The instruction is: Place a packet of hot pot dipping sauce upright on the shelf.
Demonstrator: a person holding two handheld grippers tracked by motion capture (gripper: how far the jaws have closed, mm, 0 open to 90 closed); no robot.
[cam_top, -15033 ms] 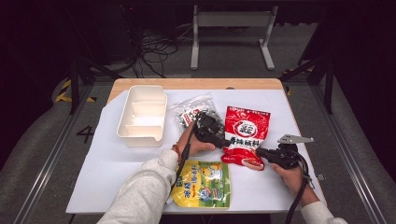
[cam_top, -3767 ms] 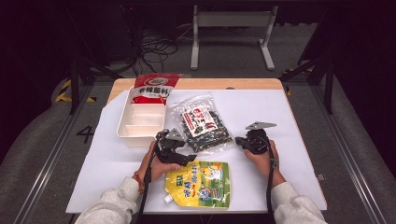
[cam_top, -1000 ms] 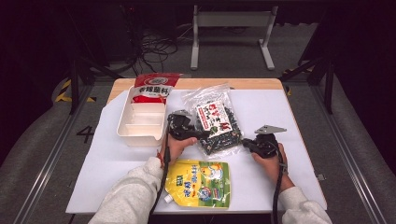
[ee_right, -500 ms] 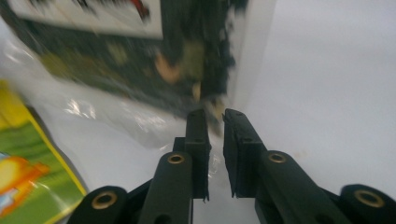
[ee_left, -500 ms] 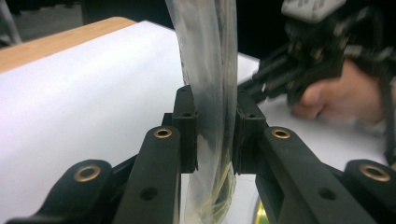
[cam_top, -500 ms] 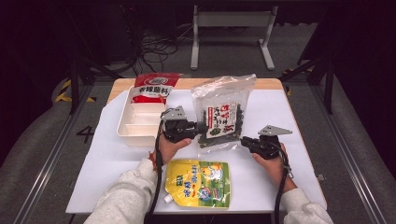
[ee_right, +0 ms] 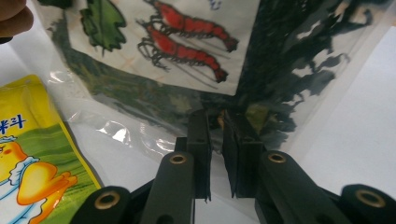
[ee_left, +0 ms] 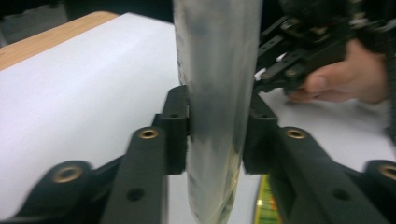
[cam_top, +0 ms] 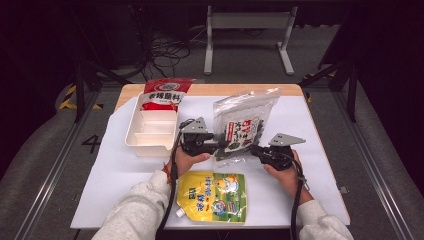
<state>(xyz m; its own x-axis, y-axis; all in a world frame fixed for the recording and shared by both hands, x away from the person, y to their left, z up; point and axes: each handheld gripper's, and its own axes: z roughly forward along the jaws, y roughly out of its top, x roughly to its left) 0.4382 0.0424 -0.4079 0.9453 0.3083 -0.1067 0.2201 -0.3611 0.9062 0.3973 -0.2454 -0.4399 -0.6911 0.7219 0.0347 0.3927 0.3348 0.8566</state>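
Note:
A clear bag of dark seaweed [cam_top: 242, 127] with a shrimp label stands upright above the white mat, held from both sides. My left gripper [cam_top: 220, 145] grips its lower left part. In the left gripper view the bag [ee_left: 217, 93] sits between the jaws of that gripper [ee_left: 215, 116], and both pads press on it, though the jaws have just been opening. My right gripper [cam_top: 254, 150] pinches the lower right edge. In the right gripper view its jaws [ee_right: 217, 126] have just been closing on the bag's film [ee_right: 187, 51].
A white divided tray [cam_top: 150, 142] lies at the left, with a red seasoning packet [cam_top: 162, 95] leaning in its far end. A yellow spouted pouch [cam_top: 215, 196] lies flat near the front edge, between the forearms. The wooden table rim [cam_top: 200, 89] runs along the back.
The seaweed bag has gone from lying tilted on the mat to standing upright in the air. The left gripper rose with it. The right gripper stayed near its place.

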